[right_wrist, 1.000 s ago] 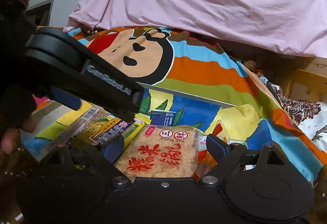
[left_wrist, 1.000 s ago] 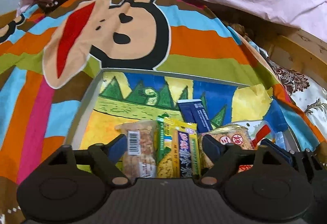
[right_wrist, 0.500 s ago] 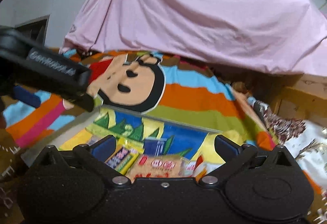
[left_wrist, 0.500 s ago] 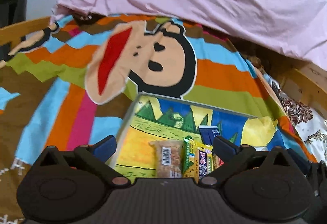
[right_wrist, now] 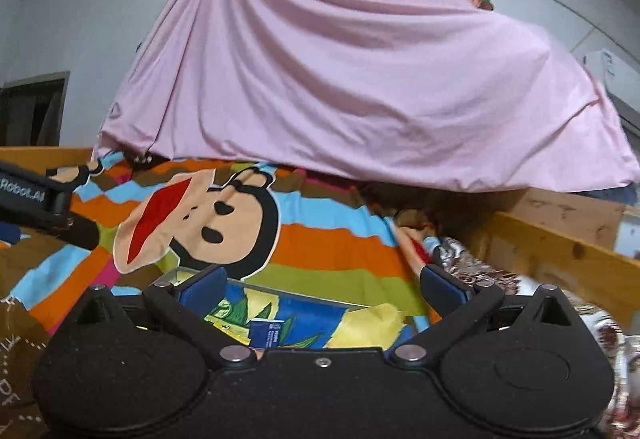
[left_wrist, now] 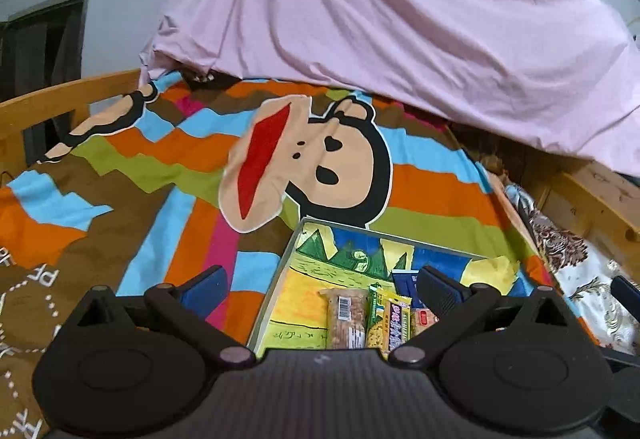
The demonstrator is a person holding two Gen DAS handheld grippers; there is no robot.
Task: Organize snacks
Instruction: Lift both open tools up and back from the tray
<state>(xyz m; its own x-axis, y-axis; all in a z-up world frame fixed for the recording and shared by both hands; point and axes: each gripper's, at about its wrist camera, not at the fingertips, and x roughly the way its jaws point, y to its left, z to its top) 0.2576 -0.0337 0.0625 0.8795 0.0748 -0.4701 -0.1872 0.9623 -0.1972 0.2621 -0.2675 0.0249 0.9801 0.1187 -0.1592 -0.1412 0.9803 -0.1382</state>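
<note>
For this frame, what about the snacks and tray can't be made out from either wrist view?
- Snack row, left wrist view: near ends hidden behind the gripper body; small print unreadable.
- Tray, right wrist view: near half hidden by the gripper body; only a blue packet shows.
- Total snack count: cannot tell.

One tray [left_wrist: 276, 279]; four snack packs [left_wrist: 347, 317] visible in it; two grippers [left_wrist: 320, 291]; one pink sheet [left_wrist: 360, 11].

We're in a home bedroom: wooden bed frame [left_wrist: 60, 103], striped cartoon-monkey bedspread [left_wrist: 328, 167], pink sheet [right_wrist: 360, 87] hung over the wall, dark doorway [left_wrist: 40, 43] at left.
</note>
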